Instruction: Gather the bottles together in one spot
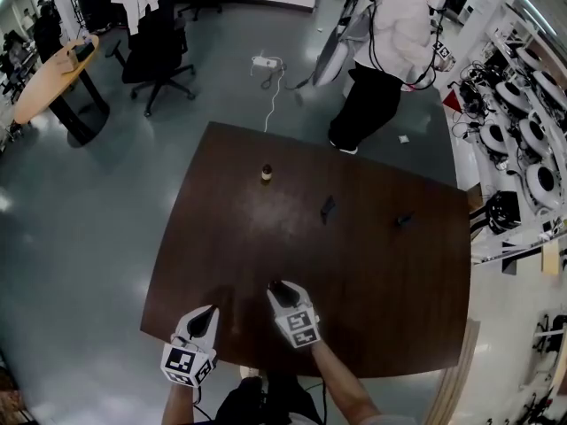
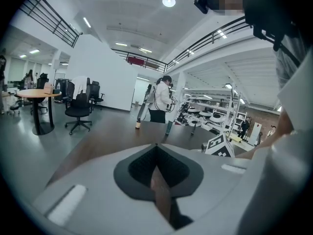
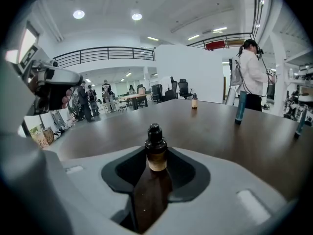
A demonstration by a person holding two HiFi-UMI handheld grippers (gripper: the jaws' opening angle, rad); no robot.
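At the table's [image 1: 372,308] 8 o'clock edge, left gripper [image 1: 204,319] clenched on nothing. Small amber bottle [image 1: 266,173] upright at 11 o'clock, far side. Right gripper [image 1: 280,289], just off centre toward 7 o'clock, grasps a brown bottle [image 3: 155,153] by its body, black cap clear above the jaws. Dark slim bottle [image 1: 328,208] at 12 o'clock, second dark bottle [image 1: 404,220] at 2 o'clock, well apart. Probably glass: light, rigid, slick, breakable. Take mid-body, not the cap.
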